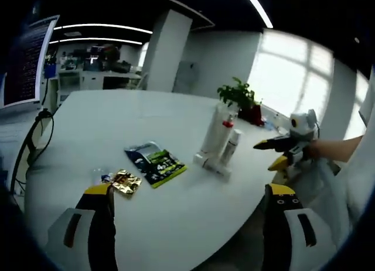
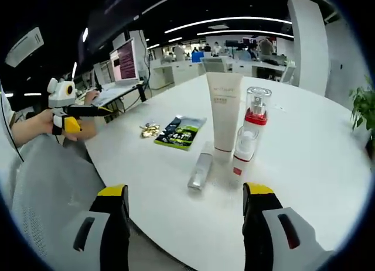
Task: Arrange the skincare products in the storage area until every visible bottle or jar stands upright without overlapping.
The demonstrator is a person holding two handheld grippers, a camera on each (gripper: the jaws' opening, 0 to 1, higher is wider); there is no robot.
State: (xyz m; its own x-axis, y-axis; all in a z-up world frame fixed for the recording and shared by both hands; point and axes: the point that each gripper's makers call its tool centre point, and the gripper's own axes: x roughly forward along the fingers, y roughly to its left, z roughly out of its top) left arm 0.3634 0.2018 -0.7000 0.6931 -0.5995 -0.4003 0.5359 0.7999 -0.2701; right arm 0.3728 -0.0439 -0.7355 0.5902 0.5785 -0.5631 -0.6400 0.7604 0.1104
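Observation:
On the white table (image 2: 304, 130) a tall white tube (image 2: 224, 110) stands upright on its cap. Beside it stand a pump bottle with a red collar (image 2: 253, 122) and a small white bottle (image 2: 243, 151). A silver tube (image 2: 200, 171) lies flat in front of them. The same group sits right of centre in the left gripper view: the white tube (image 1: 214, 133), the small bottle (image 1: 232, 147) and the lying tube (image 1: 212, 165). My right gripper (image 2: 186, 191) is open just short of the lying tube. My left gripper (image 1: 188, 190) is open over the near table edge, holding nothing.
A green and black sachet (image 1: 161, 165), a blue one (image 1: 140, 154) and a gold one (image 1: 126, 182) lie left of the bottles. A potted plant (image 1: 237, 95) stands behind them. A monitor (image 1: 26, 60) and cables sit at the far left. A hand holds the right gripper (image 1: 265, 155).

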